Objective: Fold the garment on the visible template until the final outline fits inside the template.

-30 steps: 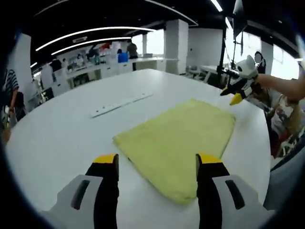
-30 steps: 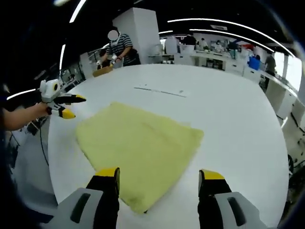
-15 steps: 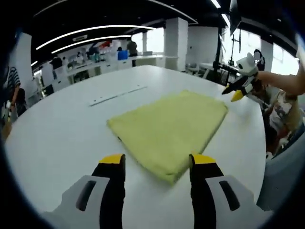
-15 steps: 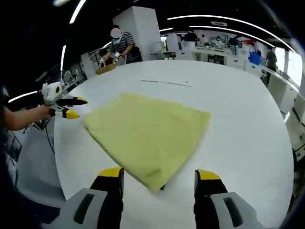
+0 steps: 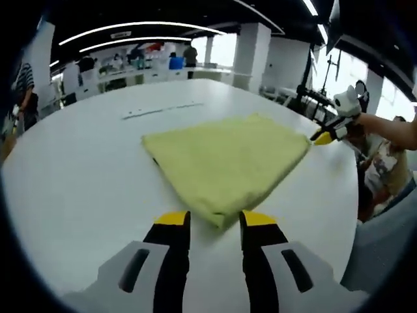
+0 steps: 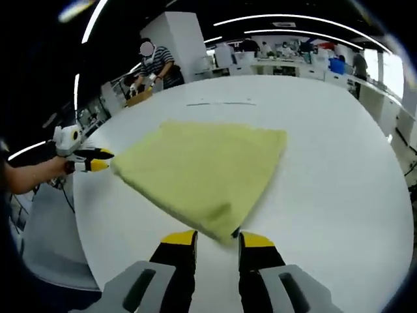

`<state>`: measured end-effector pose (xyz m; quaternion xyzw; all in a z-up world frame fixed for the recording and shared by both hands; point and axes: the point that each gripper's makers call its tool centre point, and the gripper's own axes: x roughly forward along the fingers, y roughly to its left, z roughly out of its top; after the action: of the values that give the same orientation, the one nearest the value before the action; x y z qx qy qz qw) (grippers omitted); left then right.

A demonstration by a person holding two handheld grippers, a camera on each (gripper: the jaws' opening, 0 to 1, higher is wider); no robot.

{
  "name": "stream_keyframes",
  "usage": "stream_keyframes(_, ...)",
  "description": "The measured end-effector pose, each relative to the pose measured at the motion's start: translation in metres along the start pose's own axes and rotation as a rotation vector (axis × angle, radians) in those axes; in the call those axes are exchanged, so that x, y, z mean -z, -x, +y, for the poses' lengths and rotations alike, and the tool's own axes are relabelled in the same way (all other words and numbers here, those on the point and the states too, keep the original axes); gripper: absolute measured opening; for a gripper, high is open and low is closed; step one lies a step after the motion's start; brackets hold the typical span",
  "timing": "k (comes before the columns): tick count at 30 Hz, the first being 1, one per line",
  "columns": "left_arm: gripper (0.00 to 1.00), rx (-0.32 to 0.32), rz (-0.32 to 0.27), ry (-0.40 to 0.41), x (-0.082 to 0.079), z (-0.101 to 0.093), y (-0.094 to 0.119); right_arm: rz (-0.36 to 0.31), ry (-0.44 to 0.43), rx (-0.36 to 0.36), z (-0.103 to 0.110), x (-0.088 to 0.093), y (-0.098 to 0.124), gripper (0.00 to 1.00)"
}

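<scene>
Claws closing on two corners of the cloth

The soft yellow rectangular cloth (image 5: 225, 163) lies flat on the round white worktop (image 5: 71, 189); left claw (image 5: 214, 218) and right claw (image 6: 217, 237), both narrowed, each flank a corner. A thin pinch could slip mid-fold.

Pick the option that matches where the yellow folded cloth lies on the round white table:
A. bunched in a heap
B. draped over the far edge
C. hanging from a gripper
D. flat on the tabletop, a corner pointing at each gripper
D: the yellow folded cloth lies flat on the round white table, with a near corner at the left gripper and another at the right gripper.
</scene>
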<state>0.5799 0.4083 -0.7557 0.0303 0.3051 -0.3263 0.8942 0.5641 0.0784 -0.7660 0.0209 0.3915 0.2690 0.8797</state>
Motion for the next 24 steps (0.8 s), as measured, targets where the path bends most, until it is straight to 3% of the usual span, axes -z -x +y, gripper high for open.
stream_keyframes(7, 0.11, 0.02, 0.006, 0.057, 0.0062, -0.0028, -0.0028, -0.029, -0.058, 0.021, -0.0037, 0.001, -0.0042, 0.06)
stream_keyframes(17, 0.04, 0.029, -0.014, 0.084, 0.005, -0.0042, -0.0033, -0.052, -0.092, 0.033, -0.0035, 0.0005, -0.004, 0.0)
stream_keyframes(24, 0.0, 0.022, -0.015, 0.067, 0.0053, -0.0028, -0.0014, -0.053, -0.064, 0.036, -0.0042, 0.0001, -0.0021, 0.0)
